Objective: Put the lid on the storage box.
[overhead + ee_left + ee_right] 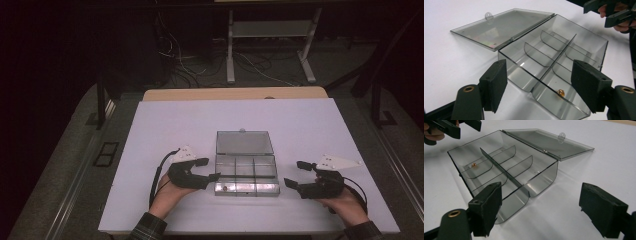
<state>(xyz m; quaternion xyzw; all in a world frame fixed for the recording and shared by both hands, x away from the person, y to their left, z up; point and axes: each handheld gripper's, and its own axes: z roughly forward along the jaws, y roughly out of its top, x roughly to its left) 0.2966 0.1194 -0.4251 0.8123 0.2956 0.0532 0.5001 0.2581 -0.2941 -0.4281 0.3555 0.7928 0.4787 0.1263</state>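
Plastic compartment box [246,175] looks light, stiff, slick; we'd pinch a side wall. Left gripper [209,169] and right gripper [295,173] gape empty.

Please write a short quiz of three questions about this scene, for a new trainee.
1. True or false: the lid of the clear box lies open.
2. Which compartment holds the small gold bead: A, the corner by the left gripper; B, the middle of the far row?
3. What do the jaws of the right gripper hold?

Key: 1. True; it lies flat on the table behind the box. 2. A. 3. Nothing; they stand open beside the box.
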